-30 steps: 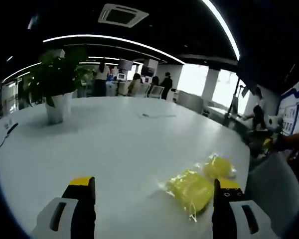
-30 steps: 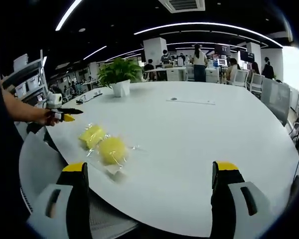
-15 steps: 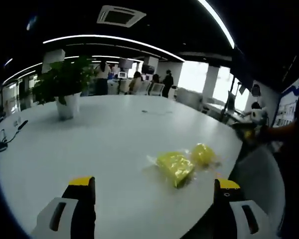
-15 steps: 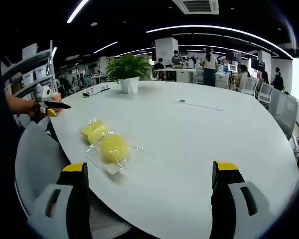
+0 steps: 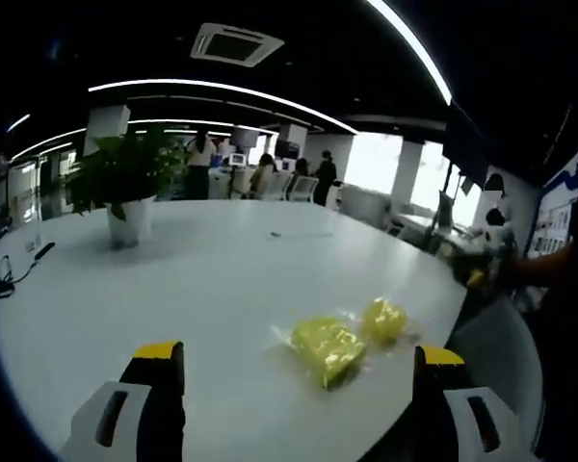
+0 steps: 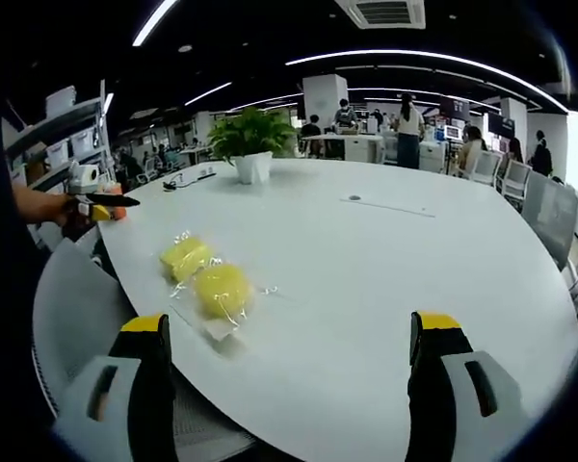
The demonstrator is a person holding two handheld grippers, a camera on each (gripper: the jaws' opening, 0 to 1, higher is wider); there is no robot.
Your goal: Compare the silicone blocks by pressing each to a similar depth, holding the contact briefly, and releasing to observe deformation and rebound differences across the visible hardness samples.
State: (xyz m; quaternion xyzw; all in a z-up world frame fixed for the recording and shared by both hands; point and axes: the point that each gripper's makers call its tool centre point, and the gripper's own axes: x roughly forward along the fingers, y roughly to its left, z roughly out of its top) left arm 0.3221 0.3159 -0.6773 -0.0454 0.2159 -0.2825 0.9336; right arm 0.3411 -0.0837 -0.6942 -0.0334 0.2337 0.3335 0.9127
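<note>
Both the left gripper [image 5: 299, 404] and right gripper [image 6: 287, 385] stand released above the table edge [image 6: 366, 423], where two soft yellow silicone blocks [image 6: 208, 276], in slippery clear wrap, likely yield best to a press on their flat tops.

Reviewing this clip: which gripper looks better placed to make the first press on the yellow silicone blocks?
Probably the left gripper. In its own view the yellow blocks lie just ahead, nearly between its open jaws. In the right gripper view they sit off to the left side, so the right gripper would need to swing over first.
</note>
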